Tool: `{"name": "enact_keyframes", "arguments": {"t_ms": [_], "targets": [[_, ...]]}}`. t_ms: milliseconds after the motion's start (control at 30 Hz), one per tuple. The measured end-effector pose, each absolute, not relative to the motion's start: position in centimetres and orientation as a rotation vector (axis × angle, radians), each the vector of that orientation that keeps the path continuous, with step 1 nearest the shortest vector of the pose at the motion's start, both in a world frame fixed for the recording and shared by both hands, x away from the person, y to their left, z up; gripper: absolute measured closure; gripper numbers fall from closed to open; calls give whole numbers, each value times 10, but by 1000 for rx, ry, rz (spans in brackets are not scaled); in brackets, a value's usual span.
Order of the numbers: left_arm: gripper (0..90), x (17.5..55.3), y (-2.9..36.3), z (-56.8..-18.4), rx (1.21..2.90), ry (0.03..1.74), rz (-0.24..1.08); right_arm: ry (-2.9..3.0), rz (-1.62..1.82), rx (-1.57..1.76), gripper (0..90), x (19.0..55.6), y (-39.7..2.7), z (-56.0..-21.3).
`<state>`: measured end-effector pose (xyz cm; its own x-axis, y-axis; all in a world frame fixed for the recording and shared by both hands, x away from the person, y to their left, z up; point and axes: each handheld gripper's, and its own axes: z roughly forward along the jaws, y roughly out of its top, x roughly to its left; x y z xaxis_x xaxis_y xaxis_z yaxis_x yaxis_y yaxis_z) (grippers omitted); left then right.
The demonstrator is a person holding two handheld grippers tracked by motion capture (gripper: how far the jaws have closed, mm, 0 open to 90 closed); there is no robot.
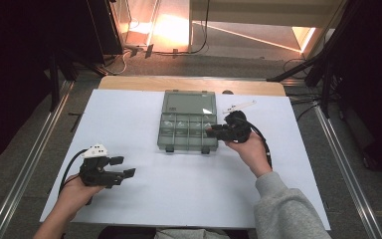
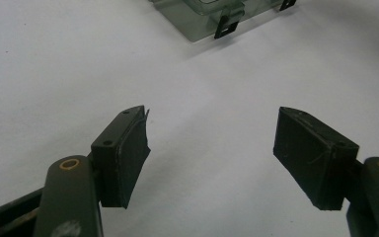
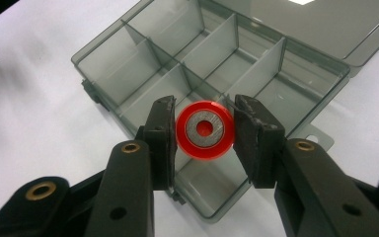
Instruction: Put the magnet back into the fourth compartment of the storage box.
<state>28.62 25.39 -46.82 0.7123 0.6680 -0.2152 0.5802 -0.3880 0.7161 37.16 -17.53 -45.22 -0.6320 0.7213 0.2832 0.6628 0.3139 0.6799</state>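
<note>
A clear grey compartment box (image 1: 165, 142) lies open at the table's middle, its lid (image 1: 189, 103) folded flat behind it. My right gripper (image 1: 212, 132) reaches in from the box's right side. In the right gripper view it (image 3: 205, 104) is shut on a red ring with a silver middle (image 3: 205, 129), which hangs over the box's near compartments (image 3: 256, 74), both pads against the ring's rim. My left gripper (image 1: 124, 167) rests at the front left, apart from the box. Its jaws (image 2: 212, 133) stand wide open over bare white surface, with the box's corner (image 2: 202, 19) farther ahead.
A white sheet (image 1: 129, 119) covers the table, with a strip of wood (image 1: 129, 82) showing at the far edge. A small white strip (image 1: 238, 106) lies behind the box to the right. Metal rails (image 1: 25, 169) run along both sides of the table.
</note>
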Motion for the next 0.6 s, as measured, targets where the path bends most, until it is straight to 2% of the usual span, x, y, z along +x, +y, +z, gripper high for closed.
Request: {"name": "enact_keyframes", "arguments": {"t_ms": [600], "targets": [[286, 286, 254, -469, 2101, 944, 130, 2452, 1205, 1348, 632, 389, -172, -456]]}}
